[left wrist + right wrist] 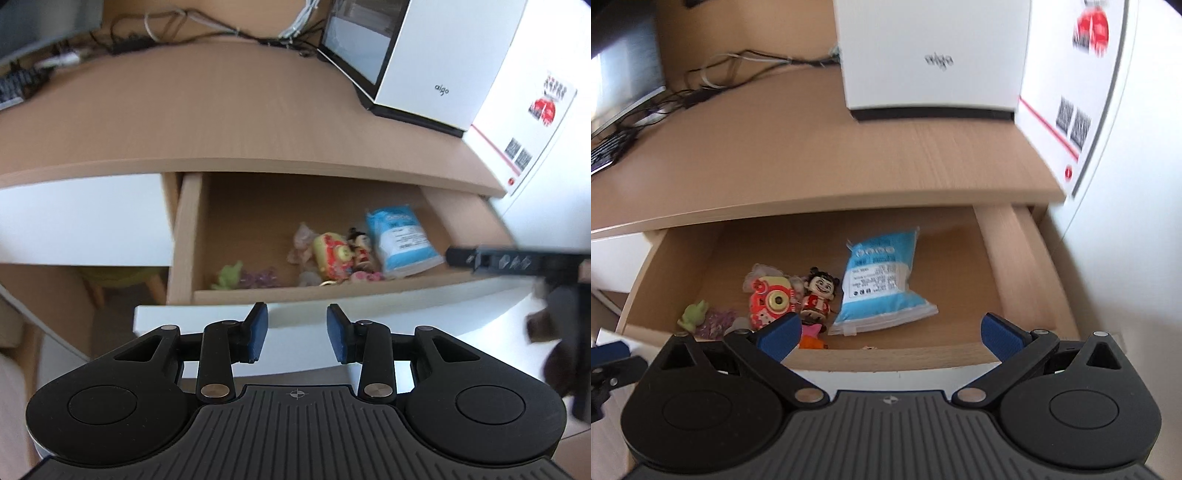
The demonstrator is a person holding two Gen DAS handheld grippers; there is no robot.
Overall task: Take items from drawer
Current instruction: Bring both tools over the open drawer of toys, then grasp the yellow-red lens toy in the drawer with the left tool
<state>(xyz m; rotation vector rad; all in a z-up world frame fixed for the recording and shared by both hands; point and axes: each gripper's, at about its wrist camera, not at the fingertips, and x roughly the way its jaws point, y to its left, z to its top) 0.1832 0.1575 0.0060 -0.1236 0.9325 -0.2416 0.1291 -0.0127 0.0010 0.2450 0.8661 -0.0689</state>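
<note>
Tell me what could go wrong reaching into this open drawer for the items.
1. The toys lie bunched and touching, so the wide-open right hand-held gripper may catch two or knock one aside.
2. The blue bag looks soft and could sag or slip from the pads.
3. The desktop overhangs the drawer, so a steep lift might bump its edge.

Wood grain, matt plastic, glossy film

Your table (812, 155) and drawer (1015, 266) show pale matt wood grain; the blue-white packet (882, 284) looks like shiny plastic film, the figurine (818, 295) glossy plastic, and your right gripper (888, 334) matt black plastic with textured blue pads (1001, 338).
</note>
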